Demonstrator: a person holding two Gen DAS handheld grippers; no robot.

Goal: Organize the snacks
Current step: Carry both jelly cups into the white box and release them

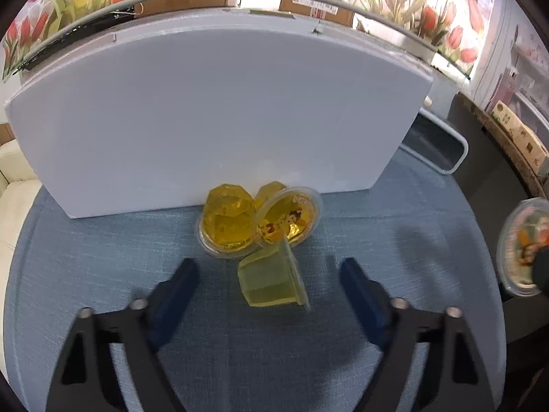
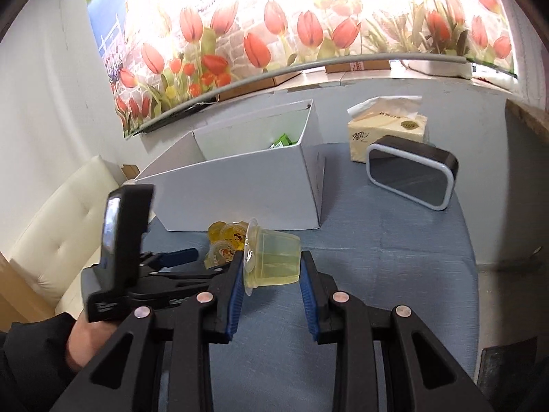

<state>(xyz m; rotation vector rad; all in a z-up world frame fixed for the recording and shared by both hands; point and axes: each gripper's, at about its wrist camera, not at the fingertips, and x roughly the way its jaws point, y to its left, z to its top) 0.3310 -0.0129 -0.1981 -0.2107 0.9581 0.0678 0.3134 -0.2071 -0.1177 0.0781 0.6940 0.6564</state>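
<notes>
Right claw [image 2: 271,274] pinching pale jelly cup [image 2: 274,261] sideways; left claw [image 1: 269,274] spread — green jelly cup [image 1: 271,281] between fingers

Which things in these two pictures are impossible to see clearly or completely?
- White box contents: left wrist view shows only its outer wall; in the right wrist view the wall hides all but a green packet.
- Jelly cup at the right edge, left wrist view: cut off, partly covered.

A tissue pack [image 2: 387,130] stands behind the black-and-white clock [image 2: 408,176].
</notes>
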